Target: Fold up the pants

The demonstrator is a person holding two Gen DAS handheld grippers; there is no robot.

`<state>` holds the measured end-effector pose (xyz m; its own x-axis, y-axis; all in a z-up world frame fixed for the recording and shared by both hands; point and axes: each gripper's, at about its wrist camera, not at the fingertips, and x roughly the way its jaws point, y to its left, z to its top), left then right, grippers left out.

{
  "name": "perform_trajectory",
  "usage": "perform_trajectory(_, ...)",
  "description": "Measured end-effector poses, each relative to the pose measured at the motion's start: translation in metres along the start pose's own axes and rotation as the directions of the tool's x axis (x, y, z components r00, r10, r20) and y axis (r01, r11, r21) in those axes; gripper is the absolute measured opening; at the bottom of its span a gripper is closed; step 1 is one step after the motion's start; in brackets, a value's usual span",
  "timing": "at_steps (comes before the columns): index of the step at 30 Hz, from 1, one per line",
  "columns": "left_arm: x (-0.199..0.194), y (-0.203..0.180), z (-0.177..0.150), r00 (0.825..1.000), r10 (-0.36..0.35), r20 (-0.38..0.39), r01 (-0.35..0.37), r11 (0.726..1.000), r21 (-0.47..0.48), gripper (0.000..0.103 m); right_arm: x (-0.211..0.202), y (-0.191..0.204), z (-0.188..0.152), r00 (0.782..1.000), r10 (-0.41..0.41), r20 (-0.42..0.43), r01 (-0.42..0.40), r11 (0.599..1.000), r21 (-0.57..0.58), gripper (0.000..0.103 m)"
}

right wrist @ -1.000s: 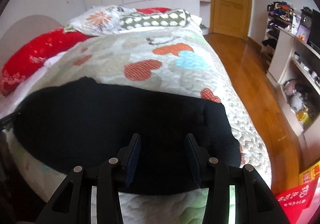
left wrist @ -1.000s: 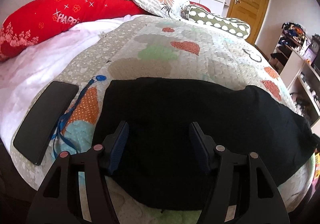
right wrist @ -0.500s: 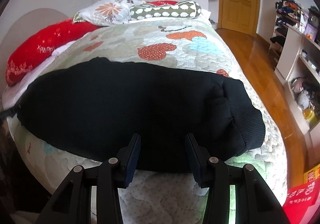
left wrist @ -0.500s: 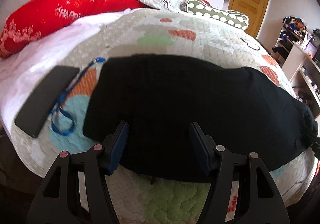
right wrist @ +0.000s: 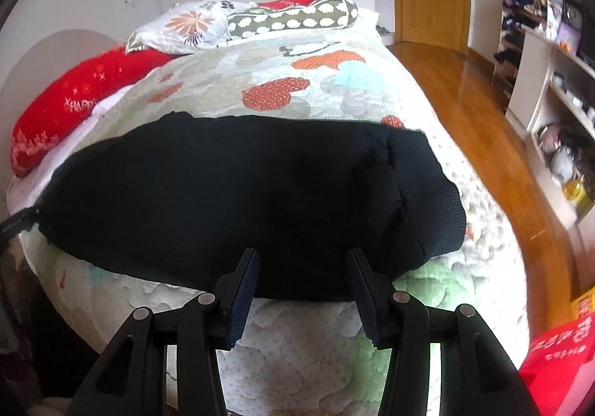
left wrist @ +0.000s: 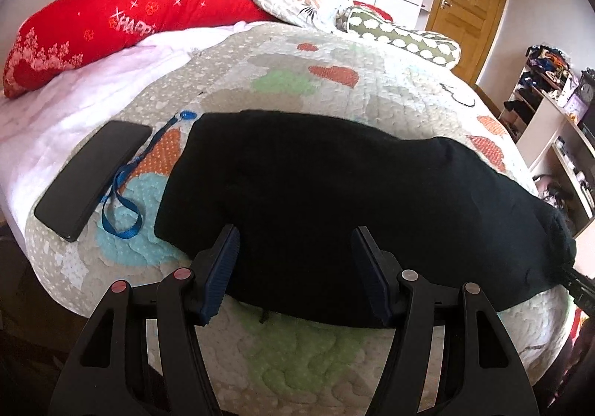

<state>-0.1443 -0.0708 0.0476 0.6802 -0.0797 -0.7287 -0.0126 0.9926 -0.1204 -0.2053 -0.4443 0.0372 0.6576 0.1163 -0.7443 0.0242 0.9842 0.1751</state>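
Observation:
Black pants lie flat across the near end of the quilted bed, folded lengthwise into a long band. They also show in the right wrist view, with the ribbed waistband at the right end. My left gripper is open and empty, hovering over the pants' near edge toward their left end. My right gripper is open and empty, its fingertips just over the near edge toward the waistband end.
A black phone and a blue lanyard lie on the quilt left of the pants. Red and patterned pillows sit at the bed's far end. Shelves and wooden floor lie right of the bed.
Both grippers have pulled back toward the near edge of the bed and risen slightly. The pants lie where they were; both grippers stayed open.

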Motion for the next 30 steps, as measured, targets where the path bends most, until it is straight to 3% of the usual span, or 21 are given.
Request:
perform_trajectory(7,-0.013,-0.033,0.010,0.997,-0.071,0.033,0.068,0.996,0.065,0.063,-0.031,-0.010,-0.001,0.998,-0.008,0.059,0.007,1.000,0.018,0.048)
perform_trajectory(13,0.001,-0.085,0.014,0.984,-0.178,-0.034,0.181,0.971,0.159,0.063,-0.042,-0.036,-0.009,0.997,-0.054,0.054,0.049,0.996,0.081,0.049)
perform_trajectory(17,0.018,-0.136,0.017,0.954,-0.279,-0.108,0.298,0.919,0.260,0.063,-0.044,-0.057,-0.018,0.998,-0.048,0.047,0.040,0.986,0.160,0.050)
perform_trajectory(21,0.037,-0.190,0.025,0.910,-0.370,-0.190,0.413,0.854,0.316,0.063,-0.041,-0.075,-0.020,0.998,0.000,0.058,-0.014,0.972,0.235,0.056)
perform_trajectory(25,0.059,-0.242,0.035,0.883,-0.396,-0.254,0.468,0.796,0.383,0.063,-0.031,-0.079,-0.016,0.994,0.070,0.081,-0.089,0.962,0.259,0.062)
perform_trajectory(28,0.075,-0.277,0.039,0.853,-0.414,-0.318,0.518,0.744,0.421,0.063,-0.023,-0.082,-0.010,0.989,0.109,0.100,-0.133,0.950,0.283,0.066)
perform_trajectory(30,0.085,-0.302,0.040,0.854,-0.400,-0.333,0.518,0.713,0.472,0.063,-0.015,-0.085,-0.008,0.987,0.126,0.099,-0.150,0.943,0.296,0.067)
